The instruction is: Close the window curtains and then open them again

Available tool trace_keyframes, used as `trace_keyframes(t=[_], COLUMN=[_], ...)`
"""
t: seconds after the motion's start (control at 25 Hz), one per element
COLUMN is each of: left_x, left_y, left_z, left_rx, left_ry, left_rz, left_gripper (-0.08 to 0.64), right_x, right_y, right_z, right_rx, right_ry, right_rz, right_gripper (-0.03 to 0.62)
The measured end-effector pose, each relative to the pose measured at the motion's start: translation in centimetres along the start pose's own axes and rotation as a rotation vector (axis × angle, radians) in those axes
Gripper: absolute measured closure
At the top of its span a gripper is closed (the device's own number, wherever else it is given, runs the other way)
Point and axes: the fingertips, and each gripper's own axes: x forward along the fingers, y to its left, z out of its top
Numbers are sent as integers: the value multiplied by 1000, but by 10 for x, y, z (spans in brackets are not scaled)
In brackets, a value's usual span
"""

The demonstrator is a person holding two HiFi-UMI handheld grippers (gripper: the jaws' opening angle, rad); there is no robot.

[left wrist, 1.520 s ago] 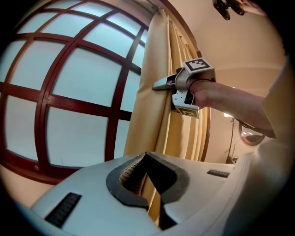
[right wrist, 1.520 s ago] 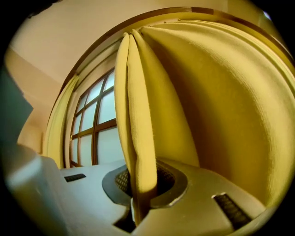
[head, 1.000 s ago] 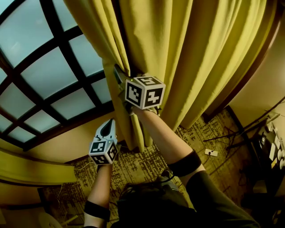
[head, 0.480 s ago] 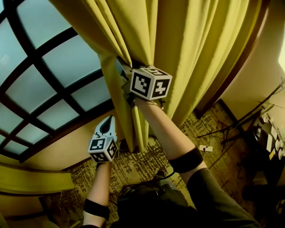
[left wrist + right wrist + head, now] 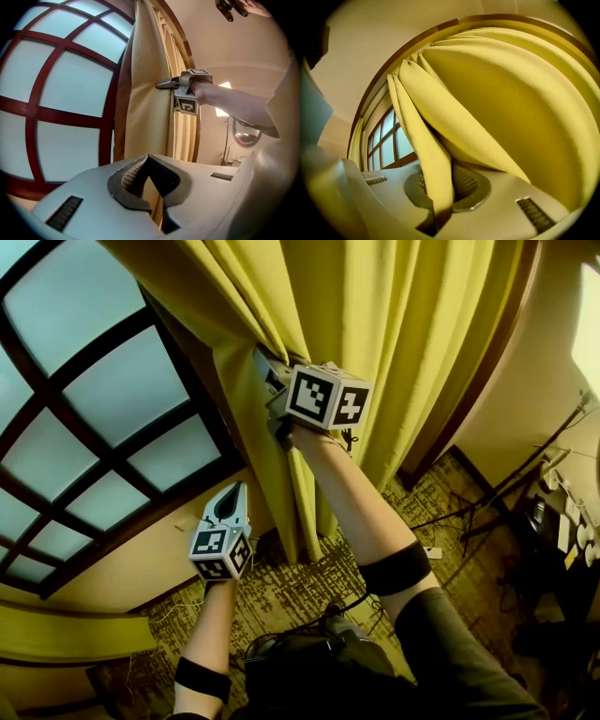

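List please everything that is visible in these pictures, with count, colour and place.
gathered curtain: 1, yellow, right of the window
second curtain: 1, yellow, lower left
window: 1, dark brown frame, pale panes, left
carpet: 1, brown patterned, floor
cables: several, dark, on the carpet at right
small box: 1, white, on the carpet
arm bands: 2, black, one on each forearm
left hand-held gripper: 1, white, shut, empty
right hand-held gripper: 1, white, shut on a fold of the gathered curtain

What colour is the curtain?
The curtain is plain mustard yellow; best in the head view.
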Motion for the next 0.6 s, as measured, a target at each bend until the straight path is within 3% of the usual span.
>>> trace_keyframes(t=[0.6], left_x=[50], left_y=[-34], left_z=[0], left_rx=[4], left_ry=[0], left_rz=[-24], left_gripper=[557], right_x=[-44], right_y=[-112], right_z=[83], right_rx=[23], right_ry=[-112], right_rz=[-104], right_gripper=[558])
